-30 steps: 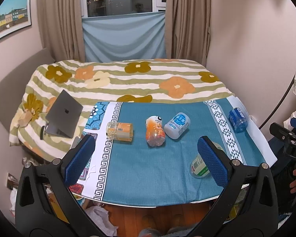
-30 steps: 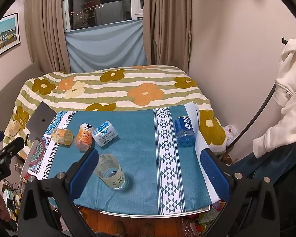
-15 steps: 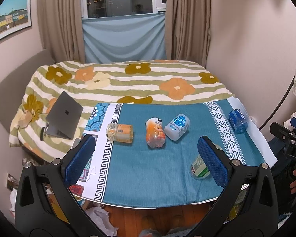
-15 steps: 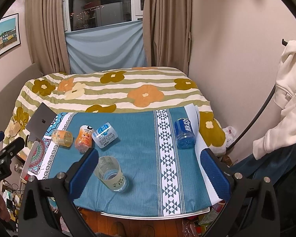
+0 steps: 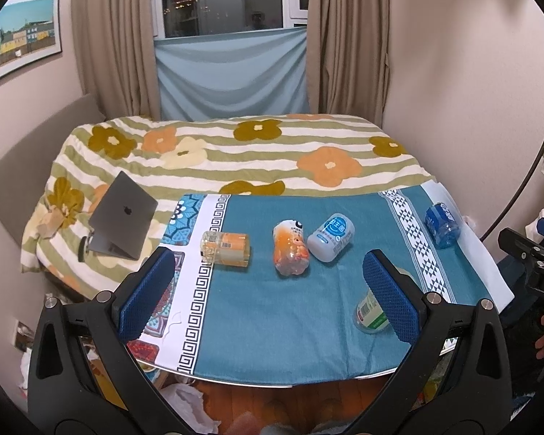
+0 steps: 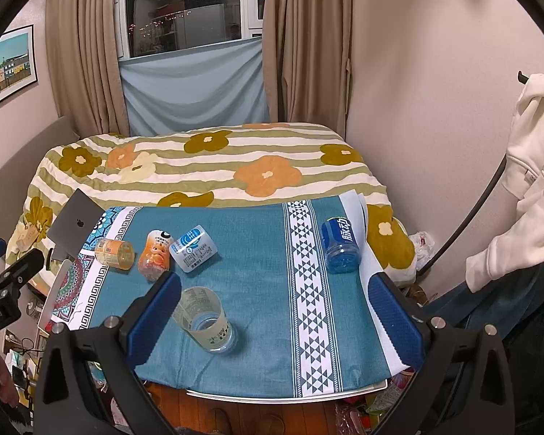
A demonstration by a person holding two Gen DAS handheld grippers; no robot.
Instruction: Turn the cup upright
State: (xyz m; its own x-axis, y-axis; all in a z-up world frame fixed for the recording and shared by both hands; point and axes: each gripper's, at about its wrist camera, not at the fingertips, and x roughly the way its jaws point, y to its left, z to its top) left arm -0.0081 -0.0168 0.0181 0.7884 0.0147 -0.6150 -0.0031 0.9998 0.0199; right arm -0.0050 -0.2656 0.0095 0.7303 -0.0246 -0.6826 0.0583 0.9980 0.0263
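Note:
Several cups lie on their sides on the teal tablecloth. A clear yellowish cup lies nearest, its mouth toward me; in the left wrist view my right finger partly hides it. Farther back lie a white-blue cup, an orange cup and a yellow-labelled cup. A blue cup lies at the right. My left gripper and right gripper are open and empty, held above the table's near edge.
A bed with a flowered striped cover stands behind the table, with a closed grey laptop on its left side. A white hoodie hangs at the right. The table's front edge is close below me.
Both views have shifted very slightly. No cup has moved and both grippers remain open.

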